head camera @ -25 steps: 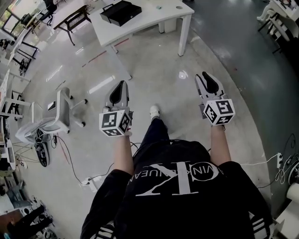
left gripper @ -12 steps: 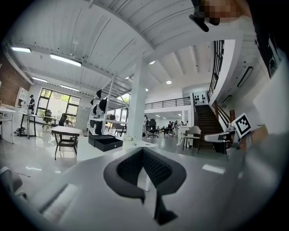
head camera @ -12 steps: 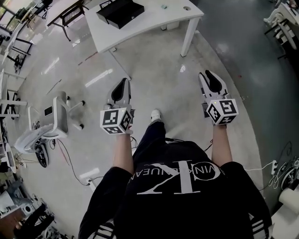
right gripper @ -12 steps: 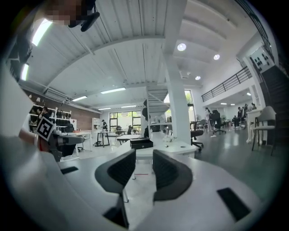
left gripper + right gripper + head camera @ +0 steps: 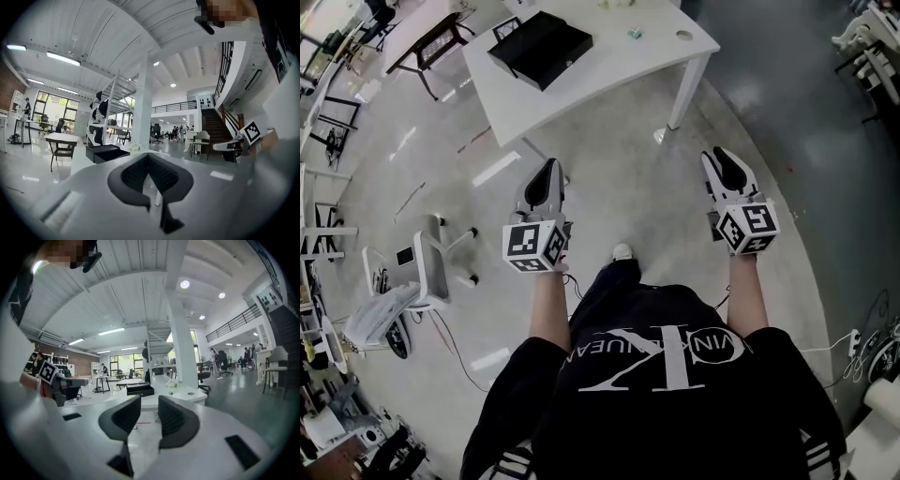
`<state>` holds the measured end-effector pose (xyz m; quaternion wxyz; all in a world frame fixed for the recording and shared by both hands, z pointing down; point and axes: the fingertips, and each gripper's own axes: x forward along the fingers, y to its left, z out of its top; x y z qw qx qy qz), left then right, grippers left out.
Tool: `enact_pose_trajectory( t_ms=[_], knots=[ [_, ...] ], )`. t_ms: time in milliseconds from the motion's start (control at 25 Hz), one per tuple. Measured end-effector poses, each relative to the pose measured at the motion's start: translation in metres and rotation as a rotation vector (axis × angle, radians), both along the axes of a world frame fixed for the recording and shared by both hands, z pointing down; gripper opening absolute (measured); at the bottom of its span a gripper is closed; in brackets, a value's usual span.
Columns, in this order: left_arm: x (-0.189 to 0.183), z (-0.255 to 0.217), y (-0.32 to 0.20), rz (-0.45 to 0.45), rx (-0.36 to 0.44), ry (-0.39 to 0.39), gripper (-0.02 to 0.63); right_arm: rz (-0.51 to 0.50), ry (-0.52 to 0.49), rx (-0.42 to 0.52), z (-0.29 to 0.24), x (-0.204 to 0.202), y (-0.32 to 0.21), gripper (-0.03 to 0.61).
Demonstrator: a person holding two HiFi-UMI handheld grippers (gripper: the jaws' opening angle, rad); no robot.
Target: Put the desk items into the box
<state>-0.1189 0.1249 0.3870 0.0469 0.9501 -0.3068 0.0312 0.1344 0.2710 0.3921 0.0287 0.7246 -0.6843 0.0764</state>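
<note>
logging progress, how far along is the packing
Nothing looks done: the black box sits on the white desk with a small item loose beside it. Nothing in hand: the left tool is shut empty, the right tool open, both over floor short of the desk. All packing is left.

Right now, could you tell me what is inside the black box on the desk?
From above, the open black rectangular box shows only a dark interior with no items visible; its walls hide the floor's edges.
</note>
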Motion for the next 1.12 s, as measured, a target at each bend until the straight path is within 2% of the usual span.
enact_pose_trajectory(
  t_ms=[400, 880, 1120],
  knots=[
    [0.027, 0.001, -0.089, 0.031, 0.006, 0.021, 0.011, 0.039, 0.011, 0.006, 0.000, 0.025, -0.074, 0.104],
    [0.041, 0.028, -0.121, 0.041, -0.056, 0.005, 0.009, 0.045, -0.031, -0.025, 0.015, 0.038, -0.115, 0.104],
    [0.056, 0.028, -0.160, -0.001, -0.037, 0.007, 0.009, -0.011, -0.019, -0.021, 0.019, 0.059, -0.169, 0.104]
  ],
)
